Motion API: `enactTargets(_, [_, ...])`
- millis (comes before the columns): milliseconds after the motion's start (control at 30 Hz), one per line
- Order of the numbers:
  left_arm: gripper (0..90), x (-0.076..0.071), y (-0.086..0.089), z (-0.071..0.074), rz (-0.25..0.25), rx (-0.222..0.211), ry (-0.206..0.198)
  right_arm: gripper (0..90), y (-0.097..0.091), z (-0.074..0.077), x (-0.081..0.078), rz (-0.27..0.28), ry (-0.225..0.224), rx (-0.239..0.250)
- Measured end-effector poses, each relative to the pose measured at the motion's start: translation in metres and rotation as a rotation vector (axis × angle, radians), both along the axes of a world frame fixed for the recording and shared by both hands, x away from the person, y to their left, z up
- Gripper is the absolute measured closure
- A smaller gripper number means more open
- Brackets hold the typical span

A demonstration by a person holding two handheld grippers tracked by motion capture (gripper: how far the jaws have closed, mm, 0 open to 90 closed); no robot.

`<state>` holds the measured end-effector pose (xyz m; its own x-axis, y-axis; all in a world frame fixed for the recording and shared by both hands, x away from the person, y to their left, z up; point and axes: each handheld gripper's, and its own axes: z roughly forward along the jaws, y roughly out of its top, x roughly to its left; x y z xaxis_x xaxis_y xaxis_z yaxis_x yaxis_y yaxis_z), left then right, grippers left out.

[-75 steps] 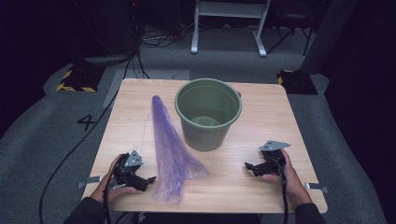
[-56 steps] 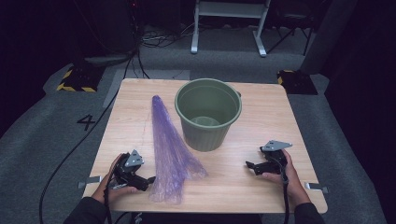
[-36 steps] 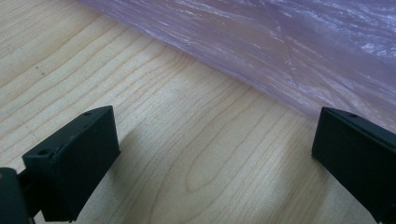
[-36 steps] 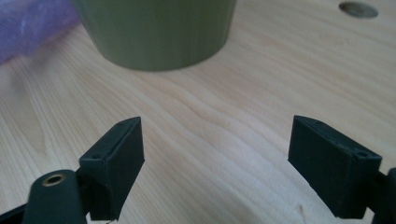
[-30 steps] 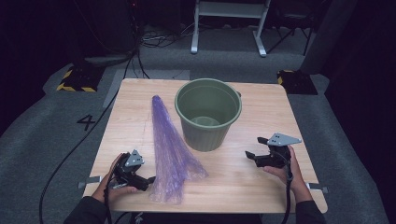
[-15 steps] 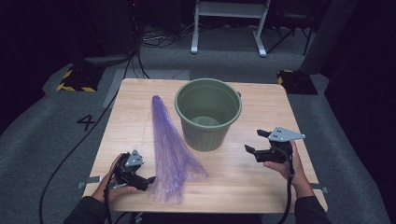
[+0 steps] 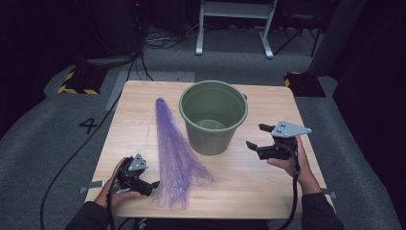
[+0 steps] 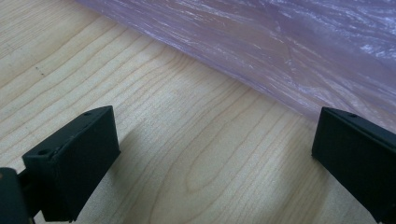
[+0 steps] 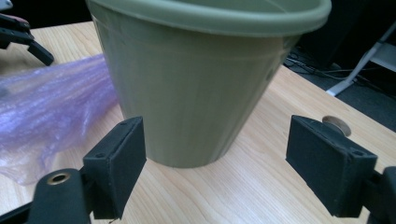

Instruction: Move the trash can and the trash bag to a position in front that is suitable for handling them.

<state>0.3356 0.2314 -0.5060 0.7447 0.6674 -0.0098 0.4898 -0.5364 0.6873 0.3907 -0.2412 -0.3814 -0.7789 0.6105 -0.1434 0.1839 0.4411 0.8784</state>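
A green plastic bucket (image 7: 213,115) stands upright at the middle of the wooden table (image 7: 258,187). A crumpled purple plastic bag (image 7: 177,153) lies flat to its left, fanning out toward the front edge. My left gripper (image 7: 149,182) rests low at the front left, open, its jaws facing the bag's edge (image 8: 280,51) with bare wood between them (image 8: 215,140). My right gripper (image 7: 255,136) hovers open just right of the bucket. Its jaws (image 9: 215,140) are spread a little short of the bucket wall (image 9: 201,88), with the bag (image 9: 46,112) off to the left.
The table is ringed by dark grey floor with cables (image 7: 72,158) and a painted number 4 (image 7: 88,125). A white metal stand (image 7: 234,28) is behind the table. Bare wood lies in front of the bucket and along the right side.
My right gripper has lifted off the front right of the table and moved up and left toward the bucket. The left gripper, the bag and the bucket have stayed put.
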Motion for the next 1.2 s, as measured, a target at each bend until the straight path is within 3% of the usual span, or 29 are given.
enactTargets(267, [0.3, 0.0, 0.0, 0.0, 0.0, 0.001, 0.001, 20.1, 0.011, 0.013, 0.002, 0.029, -0.023, -0.003])
enactTargets(500, [0.3, 0.0, 0.0, 0.0, 0.0, 0.001, 0.0, 20.5, 0.031, 0.031, 0.001, 0.074, -0.056, -0.025])
enactTargets(767, [0.3, 0.0, 0.0, 0.0, -0.001, 0.0, 0.001, 21.0, 0.052, 0.042, 0.002, 0.119, -0.075, -0.048])
enactTargets(967, [0.3, 0.0, 0.0, 0.0, 0.0, 0.0, 0.0, 21.4, 0.063, 0.044, 0.004, 0.145, -0.077, -0.059])
enactTargets(1200, [0.3, 0.0, 0.0, 0.0, 0.001, 0.002, 0.0, 22.8, 0.078, 0.044, 0.012, 0.187, -0.027, -0.066])
